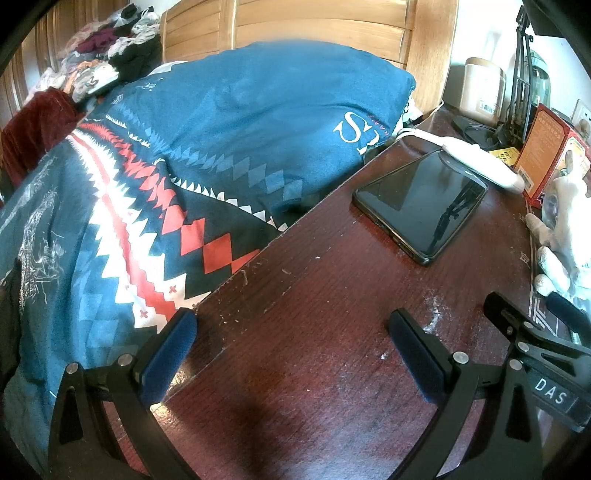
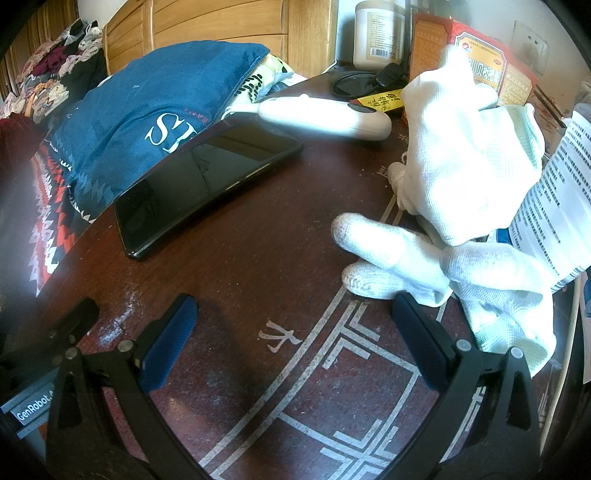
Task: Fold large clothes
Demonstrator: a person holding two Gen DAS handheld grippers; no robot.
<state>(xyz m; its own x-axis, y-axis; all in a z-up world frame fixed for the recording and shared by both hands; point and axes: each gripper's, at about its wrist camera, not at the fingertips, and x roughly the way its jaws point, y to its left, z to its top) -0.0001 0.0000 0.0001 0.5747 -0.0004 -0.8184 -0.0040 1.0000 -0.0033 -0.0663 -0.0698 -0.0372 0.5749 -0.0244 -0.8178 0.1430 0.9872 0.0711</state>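
Clothes pile (image 1: 99, 62): a heap of mixed garments at the far left, against the wooden headboard (image 1: 317, 29), well apart from both tools; these look like the things to fold, none yet touched.
Dark red garment (image 1: 37, 125): lies just below the pile, at the bed's edge.
Bedding (image 1: 207, 147): blue patterned quilt and pillow, between the pile and the surface.
Left tongs (image 1: 291, 354): spread wide, holding nothing, low over the dark wooden surface (image 1: 314, 295) by its bed-side edge.
Phone (image 1: 421, 206): flat on the surface, ahead of the left tongs.
White handset (image 2: 325, 114): beyond the phone, touching its far end.
Right tongs (image 2: 295, 343): also wide and empty, over the patterned part of the surface.
White gloves (image 2: 461, 177): crumpled, just beside the right finger.
Red box (image 2: 480, 62), jar (image 2: 380, 33): at the back right.
Risk: swinging toward the bed, either tool could likely knock the phone or drag a glove off; the quilt may snag open fingers, and grabbing the heap could lift several garments at once.
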